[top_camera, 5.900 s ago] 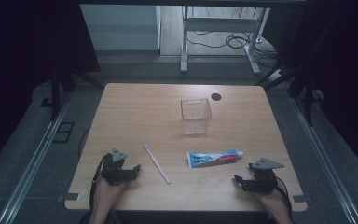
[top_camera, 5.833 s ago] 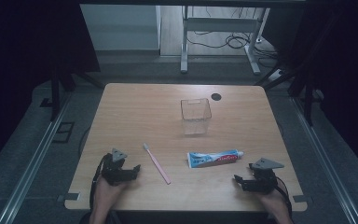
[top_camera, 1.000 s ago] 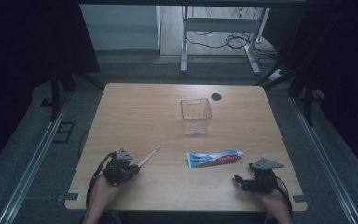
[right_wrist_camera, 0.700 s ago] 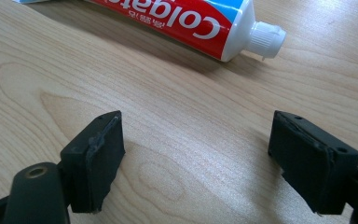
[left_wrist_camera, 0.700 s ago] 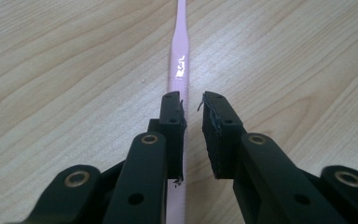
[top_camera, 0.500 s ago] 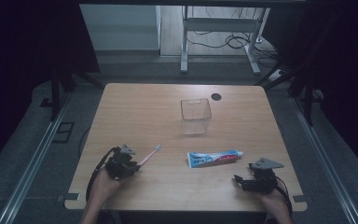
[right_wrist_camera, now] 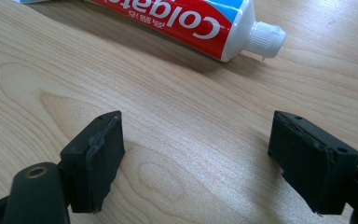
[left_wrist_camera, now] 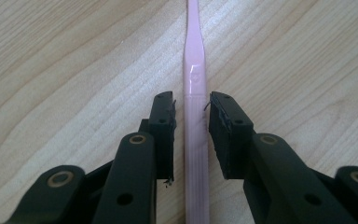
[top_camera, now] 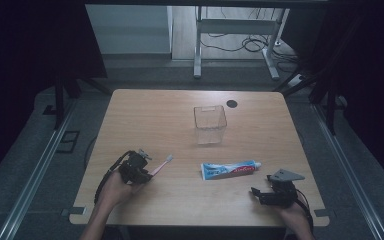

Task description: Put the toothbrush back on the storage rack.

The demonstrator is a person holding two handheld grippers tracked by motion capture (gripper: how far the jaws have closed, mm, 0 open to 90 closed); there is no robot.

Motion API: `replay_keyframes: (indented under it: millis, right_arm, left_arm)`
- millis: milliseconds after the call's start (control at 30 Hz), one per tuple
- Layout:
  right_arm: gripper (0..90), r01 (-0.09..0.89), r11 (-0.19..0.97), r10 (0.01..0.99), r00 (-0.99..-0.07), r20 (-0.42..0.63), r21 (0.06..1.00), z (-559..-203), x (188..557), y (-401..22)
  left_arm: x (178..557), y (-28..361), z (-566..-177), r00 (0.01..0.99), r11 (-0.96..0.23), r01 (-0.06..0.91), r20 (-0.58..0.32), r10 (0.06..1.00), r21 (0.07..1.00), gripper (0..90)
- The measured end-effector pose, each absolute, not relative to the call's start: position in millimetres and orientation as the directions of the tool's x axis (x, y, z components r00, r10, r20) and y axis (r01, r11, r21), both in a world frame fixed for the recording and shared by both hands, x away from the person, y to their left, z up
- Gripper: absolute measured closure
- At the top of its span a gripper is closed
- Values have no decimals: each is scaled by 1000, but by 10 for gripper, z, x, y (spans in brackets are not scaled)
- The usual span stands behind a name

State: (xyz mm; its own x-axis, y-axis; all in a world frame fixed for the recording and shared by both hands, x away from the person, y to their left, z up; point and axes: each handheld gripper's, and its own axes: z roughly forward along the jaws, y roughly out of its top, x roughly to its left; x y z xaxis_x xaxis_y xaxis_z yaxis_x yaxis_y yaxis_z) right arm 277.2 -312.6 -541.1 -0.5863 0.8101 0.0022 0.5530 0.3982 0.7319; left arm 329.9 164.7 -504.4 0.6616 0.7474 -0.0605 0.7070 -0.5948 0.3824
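High view, left to right, referenced to clear cup (top_camera: 210,124): left hand-held gripper (top_camera: 139,169) near-left of it, jaws just been opening, pads clear of pink toothbrush (left_wrist_camera: 195,98) lying between them on tabletop (top_camera: 145,112). Toothpaste tube (top_camera: 228,169) just nearer than cup. Right hand-held gripper (top_camera: 266,192) near-right, spread wide, empty.

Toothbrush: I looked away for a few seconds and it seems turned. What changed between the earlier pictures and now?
The left gripper came over the toothbrush and swung it, so its head now points up-right toward the toothpaste tube. Its jaws have just been opening: the handle lies between them, untouched. The tube, the clear cup and the open right gripper stayed put.
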Motion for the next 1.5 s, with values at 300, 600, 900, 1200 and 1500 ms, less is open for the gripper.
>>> replay_keyframes:
  millis: [300,600,900,1200,1500]
  right_arm:
    - [181,551,400,809,-588,0,733,-5411,2774,-3127]
    - [181,551,400,809,-588,0,733,-5412,2774,-3127]
    - [181,551,400,809,-588,0,733,-5412,2774,-3127]
    - [181,551,400,809,-588,0,733,-5412,2774,-3127]
    - [181,551,400,809,-588,0,732,-5411,2774,-3127]
  left_arm:
    - [3496,1475,-4990,679,-643,716,-61,731,272,709]
    - [3610,1367,-5021,682,-661,724,-58,729,199,715]
    - [3680,1338,-5012,668,-652,741,-80,739,161,786]
    - [3686,1364,-4946,663,-635,743,-103,741,213,790]
    - [3696,1325,-4790,674,-626,726,-114,730,284,790]
